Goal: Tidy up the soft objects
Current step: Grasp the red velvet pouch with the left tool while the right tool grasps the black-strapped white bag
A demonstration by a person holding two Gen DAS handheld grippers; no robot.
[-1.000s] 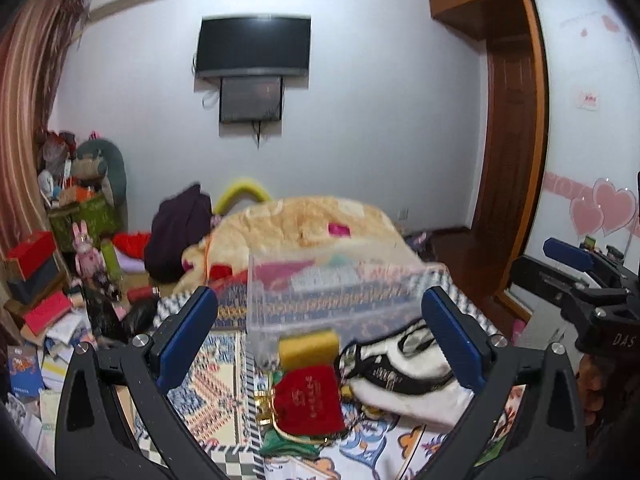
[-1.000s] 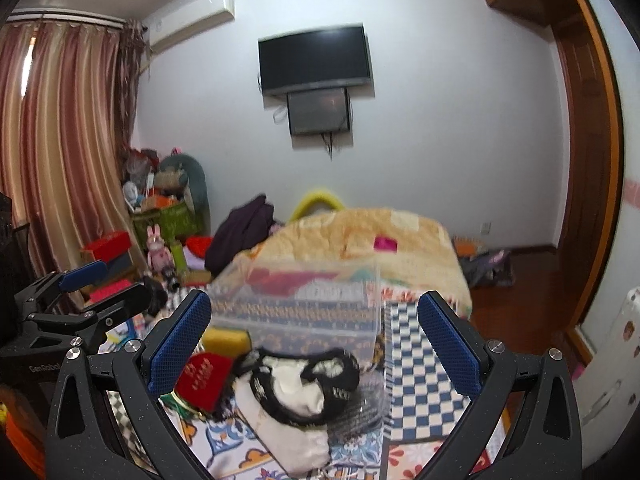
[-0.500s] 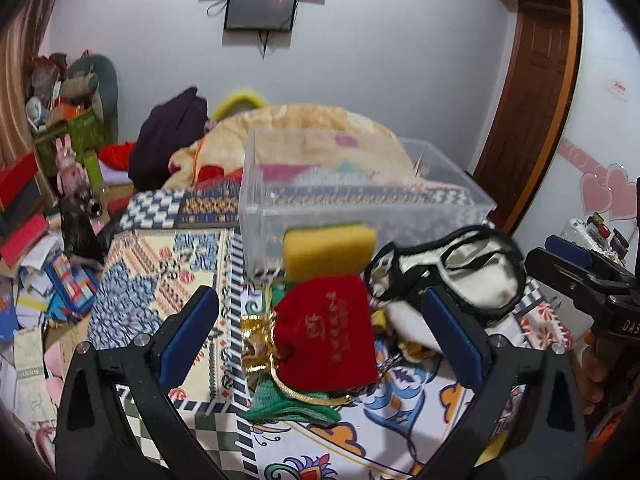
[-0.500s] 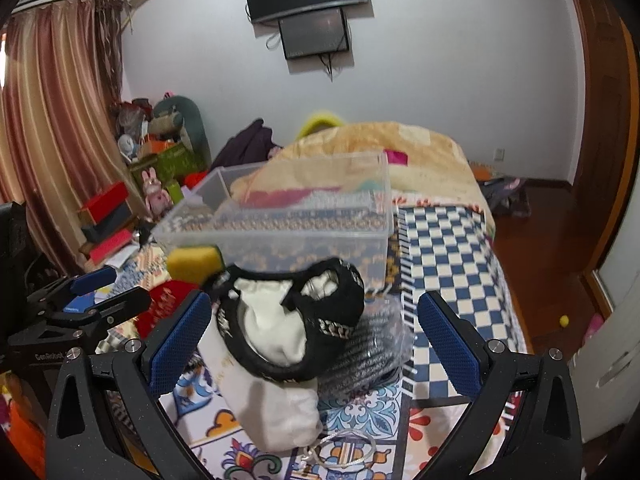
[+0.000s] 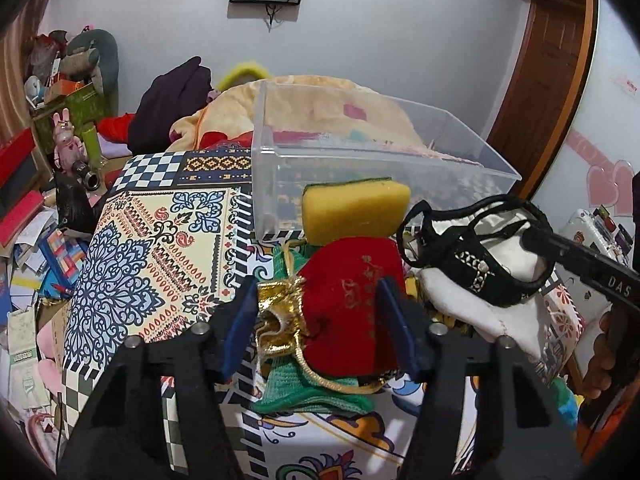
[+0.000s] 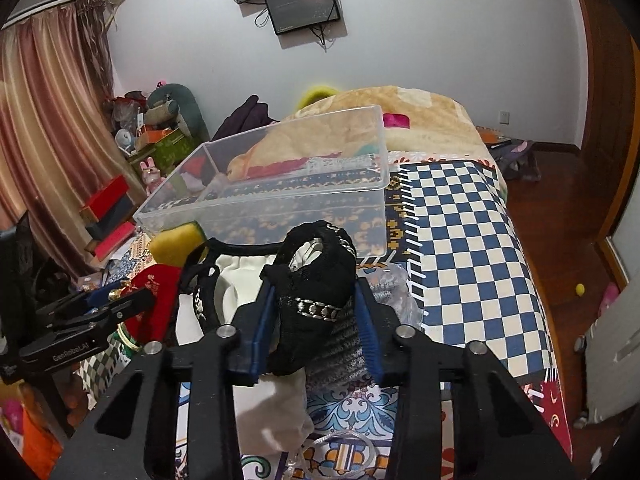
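A clear plastic bin (image 5: pixel 280 184) stands on the patterned bedcover, also in the right wrist view (image 6: pixel 376 204). In front of it lie a yellow sponge (image 5: pixel 356 210), a red velvet pouch (image 5: pixel 352 304) with gold cord, a green cloth (image 5: pixel 312 392) and a black-and-white bag (image 5: pixel 480 264). My left gripper (image 5: pixel 318 324) has its jaws closed in around the red pouch. My right gripper (image 6: pixel 314 320) has its jaws closed in on the black bag (image 6: pixel 316 280). The sponge (image 6: pixel 176 242) and the pouch (image 6: pixel 154 300) show left of it.
A beige blanket (image 5: pixel 320 100) and dark clothes (image 5: pixel 172 100) lie behind the bin. Boxes, toys and papers (image 5: pixel 36 208) crowd the floor at the left. The checkered bedcover (image 6: pixel 472 232) stretches right of the bin. A wooden door (image 5: pixel 548 60) stands at the right.
Both grippers have dropped and moved forward onto the pile. Both sets of jaws have narrowed, the left around the red pouch, the right around the black bag.
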